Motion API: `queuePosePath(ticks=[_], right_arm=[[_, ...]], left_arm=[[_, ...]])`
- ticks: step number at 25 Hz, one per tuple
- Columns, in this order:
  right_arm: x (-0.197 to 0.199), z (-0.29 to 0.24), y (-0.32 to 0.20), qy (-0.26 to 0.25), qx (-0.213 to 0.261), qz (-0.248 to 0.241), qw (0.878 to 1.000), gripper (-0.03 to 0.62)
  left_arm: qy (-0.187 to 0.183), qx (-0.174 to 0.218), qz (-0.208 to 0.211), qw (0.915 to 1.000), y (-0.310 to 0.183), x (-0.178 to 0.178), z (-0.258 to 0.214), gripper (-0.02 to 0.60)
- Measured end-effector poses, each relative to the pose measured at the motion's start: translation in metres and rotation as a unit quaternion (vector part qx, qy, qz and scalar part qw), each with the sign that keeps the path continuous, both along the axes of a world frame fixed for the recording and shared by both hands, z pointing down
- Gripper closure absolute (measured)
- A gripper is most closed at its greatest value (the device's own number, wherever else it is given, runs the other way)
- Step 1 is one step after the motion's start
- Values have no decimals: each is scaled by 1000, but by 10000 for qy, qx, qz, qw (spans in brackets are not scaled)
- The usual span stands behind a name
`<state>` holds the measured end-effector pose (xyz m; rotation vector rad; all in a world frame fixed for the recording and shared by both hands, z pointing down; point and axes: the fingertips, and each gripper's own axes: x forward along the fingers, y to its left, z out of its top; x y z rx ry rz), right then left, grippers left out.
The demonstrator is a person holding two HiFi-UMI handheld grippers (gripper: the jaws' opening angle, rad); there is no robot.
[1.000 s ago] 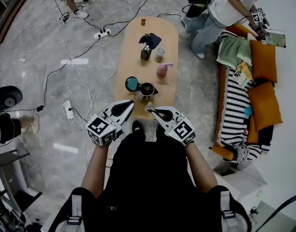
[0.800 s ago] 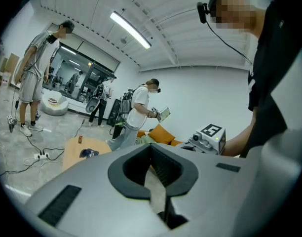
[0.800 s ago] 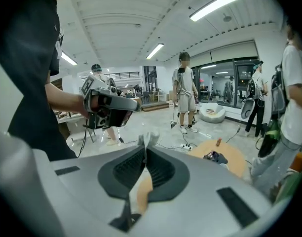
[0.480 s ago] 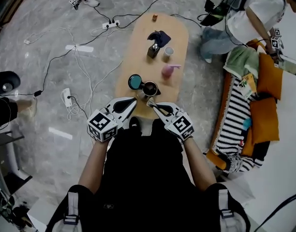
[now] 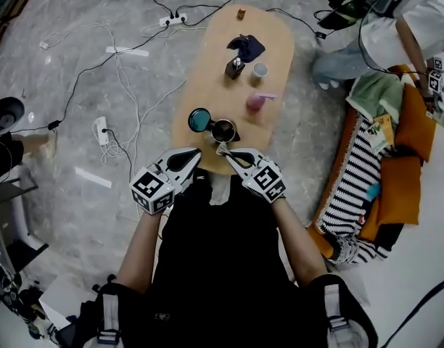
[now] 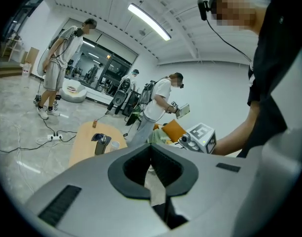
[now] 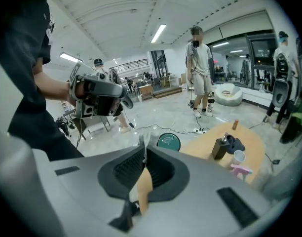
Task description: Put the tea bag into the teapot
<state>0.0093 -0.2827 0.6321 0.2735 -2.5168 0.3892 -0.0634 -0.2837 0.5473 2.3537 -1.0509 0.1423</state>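
- Two thin, flat pieces are being held. The tea bag (image 7: 141, 185) is a tan sachet with a pale tab poking up past the tips. It is pinched in the right gripper (image 7: 145, 151) over the near end of the table, just short of the teapot (image 5: 223, 131).
- The left gripper (image 6: 152, 149) has its jaws closed on a pale paper strip (image 6: 156, 186). This is probably torn-off wrapper, though I cannot be sure which of the two pieces is the bag proper.
- By my judgement the bag is almost weightless, limp and easy to tear or crumple. It is best held by the tab or an upper corner, so the body hangs free and can drop into the opening. It may cling to a pad on release.
- The teapot stands open and dark inside. Its teal lid (image 5: 199, 121) lies just beside it on the oval wooden table (image 5: 276, 56).
- Further along the table are a pink object (image 5: 255, 101), a white cup (image 5: 260, 69), a dark bottle (image 5: 234, 67) and a dark blue cloth (image 5: 245, 46).
- In the head view the pinched pieces are too small to read.
- Neither gripper view shows the teapot; the right one shows only the lid.
- Whether the sachet is already opened, I cannot tell.
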Motion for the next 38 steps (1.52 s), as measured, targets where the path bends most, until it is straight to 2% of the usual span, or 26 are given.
queuePosePath(ticks=[7, 16, 24, 29, 34, 38], right_arm=[[6, 35, -16, 118, -281, -2, 9995, 580], [16, 87, -36, 467, -597, 35, 9971, 580], [10, 124, -43, 703, -630, -77, 9955, 580], [4, 141, -47, 941, -508, -182, 9941, 580], [2, 155, -51, 1478, 149, -666, 9867, 580], [-3, 163, -49, 1518, 222, -811, 9848, 579]], left_arm=[[-14, -386, -32, 9993, -4, 11, 22, 572], [45, -695, -67, 9975, -6, 21, 53, 572], [68, -1007, -79, 9949, 1, 28, 83, 572], [98, -1114, -102, 9937, 2, 28, 92, 572], [122, -1153, -83, 9932, 2, 27, 100, 572], [162, -1222, -74, 9923, 4, 28, 109, 572]])
